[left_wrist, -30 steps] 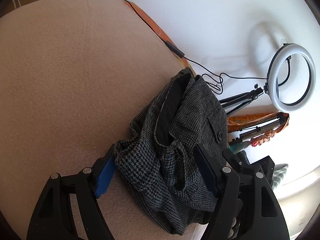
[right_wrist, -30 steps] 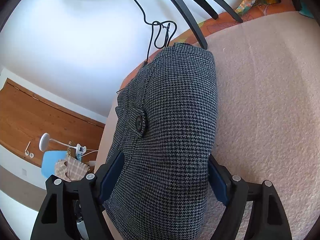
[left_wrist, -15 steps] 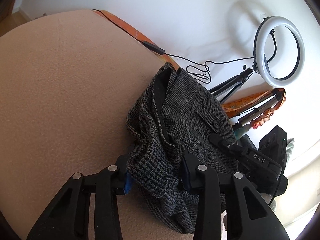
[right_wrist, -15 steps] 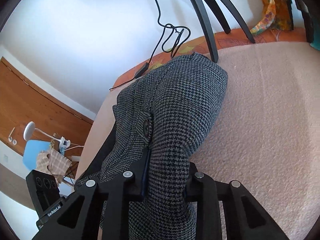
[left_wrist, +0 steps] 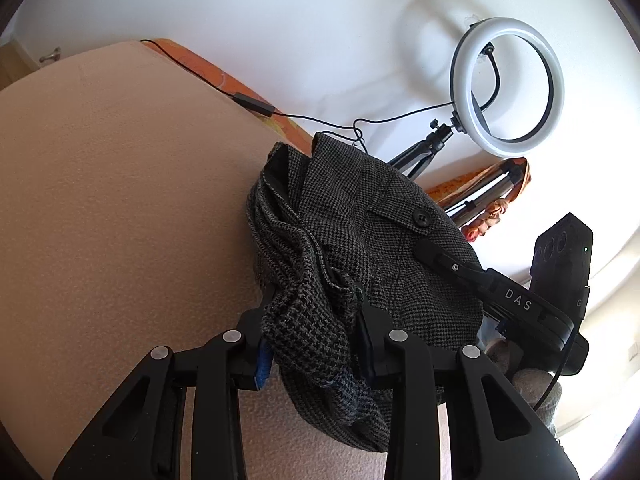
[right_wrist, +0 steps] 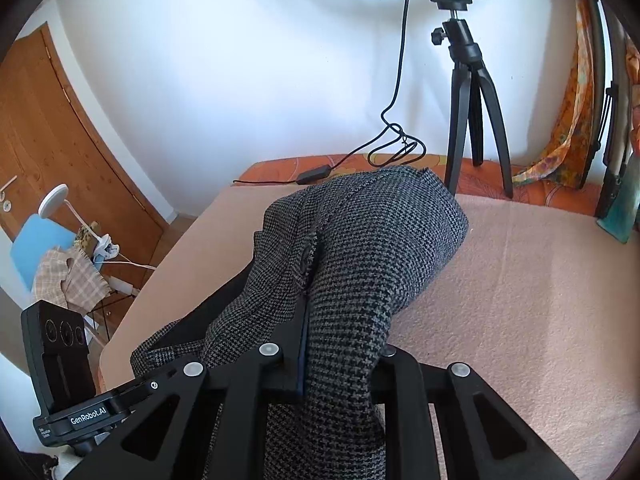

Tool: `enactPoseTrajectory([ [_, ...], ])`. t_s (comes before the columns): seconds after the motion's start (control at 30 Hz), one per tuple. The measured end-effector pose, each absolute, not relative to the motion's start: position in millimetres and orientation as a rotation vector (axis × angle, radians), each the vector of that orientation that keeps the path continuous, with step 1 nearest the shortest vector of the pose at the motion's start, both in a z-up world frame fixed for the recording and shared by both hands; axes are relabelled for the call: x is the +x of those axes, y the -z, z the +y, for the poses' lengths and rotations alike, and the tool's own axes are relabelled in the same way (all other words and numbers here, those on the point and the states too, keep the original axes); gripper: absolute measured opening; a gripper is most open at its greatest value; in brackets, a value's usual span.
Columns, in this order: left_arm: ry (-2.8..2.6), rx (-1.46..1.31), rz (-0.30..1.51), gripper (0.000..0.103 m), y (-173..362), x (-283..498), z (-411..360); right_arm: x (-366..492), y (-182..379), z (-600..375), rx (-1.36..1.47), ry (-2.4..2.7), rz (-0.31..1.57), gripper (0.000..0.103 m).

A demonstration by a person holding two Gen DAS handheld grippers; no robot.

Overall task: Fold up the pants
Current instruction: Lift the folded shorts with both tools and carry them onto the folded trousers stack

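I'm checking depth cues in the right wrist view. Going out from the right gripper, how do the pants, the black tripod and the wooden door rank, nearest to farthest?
1. Pants: clamped in the right gripper, straight ahead.
2. Black tripod: beyond the pants, on the bed's far edge, slightly right.
3. Wooden door: far left, off the bed, across the room.

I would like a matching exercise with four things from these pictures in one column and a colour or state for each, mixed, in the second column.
1. pants
2. ring light
3. door
4. left claw

a. brown wood
b. white, on a black tripod
c. grey houndstooth, bunched
d. shut on fabric

Pairs: 1-c, 2-b, 3-a, 4-d
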State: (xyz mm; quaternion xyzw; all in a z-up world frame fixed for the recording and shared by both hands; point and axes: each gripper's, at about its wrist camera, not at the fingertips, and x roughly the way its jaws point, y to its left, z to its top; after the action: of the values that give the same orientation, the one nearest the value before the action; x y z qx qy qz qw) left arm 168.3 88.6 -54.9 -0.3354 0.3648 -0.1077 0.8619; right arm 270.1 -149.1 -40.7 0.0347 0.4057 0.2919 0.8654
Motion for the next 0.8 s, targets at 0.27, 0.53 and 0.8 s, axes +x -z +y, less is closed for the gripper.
enactPoseTrajectory([
  [0.27,0.322,-0.614,0.724,0.031,30.1,162.4,51.2,253.5,17.6,-190.1,0.054,-0.579,0.808,0.014],
  [0.53,0.440,-0.574,0.689,0.031,6.8,173.3,-6.9,241.7,-18.7,-251.5,0.027,-0.508,0.741,0.014],
  [0.8,0.568,-0.513,0.645,0.031,-20.0,194.2,-82.8,238.8,-54.3,-331.2,0.021,-0.401,0.673,0.014],
])
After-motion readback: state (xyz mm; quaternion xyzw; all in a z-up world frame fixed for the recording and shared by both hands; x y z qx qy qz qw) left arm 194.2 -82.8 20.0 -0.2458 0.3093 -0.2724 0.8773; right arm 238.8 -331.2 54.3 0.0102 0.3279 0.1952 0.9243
